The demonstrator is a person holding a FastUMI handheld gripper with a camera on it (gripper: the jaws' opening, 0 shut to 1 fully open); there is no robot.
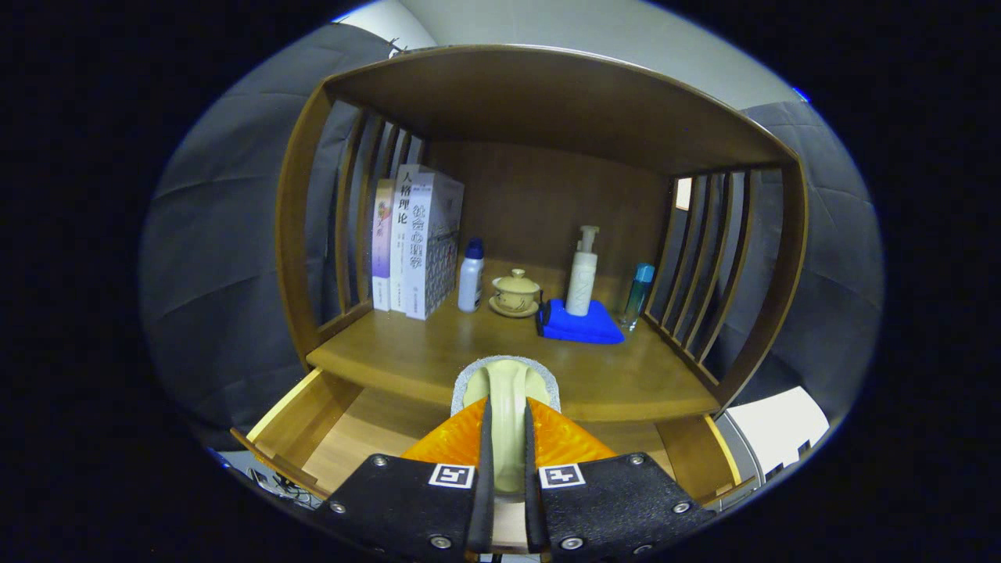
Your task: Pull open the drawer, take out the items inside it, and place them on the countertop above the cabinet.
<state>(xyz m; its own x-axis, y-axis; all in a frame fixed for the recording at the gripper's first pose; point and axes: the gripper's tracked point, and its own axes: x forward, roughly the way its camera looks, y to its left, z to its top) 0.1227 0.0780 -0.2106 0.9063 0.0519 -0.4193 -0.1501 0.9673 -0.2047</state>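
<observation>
Gripper (507,438) closed narrow on a pale handled brush (507,391), its 2 fingers pressing the handle from either side; long axis runs straight ahead along the fingers, grey-rimmed head forward. Held above the open drawer (313,414), the head is already level with the front edge of the surface (407,352), which lies directly ahead and slightly above.

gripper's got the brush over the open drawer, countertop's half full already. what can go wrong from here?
1. The gripper is shut on the pale handle of the grey-edged scrubbing brush, whose head juts beyond the fingers; it may pivot or slip during set-down.
2. The brush head sits level with the wooden countertop's front edge; advancing without lifting could catch it.
3. The folded blue cloth under the white pump bottle lies straight ahead; overshooting could topple the bottle.
</observation>
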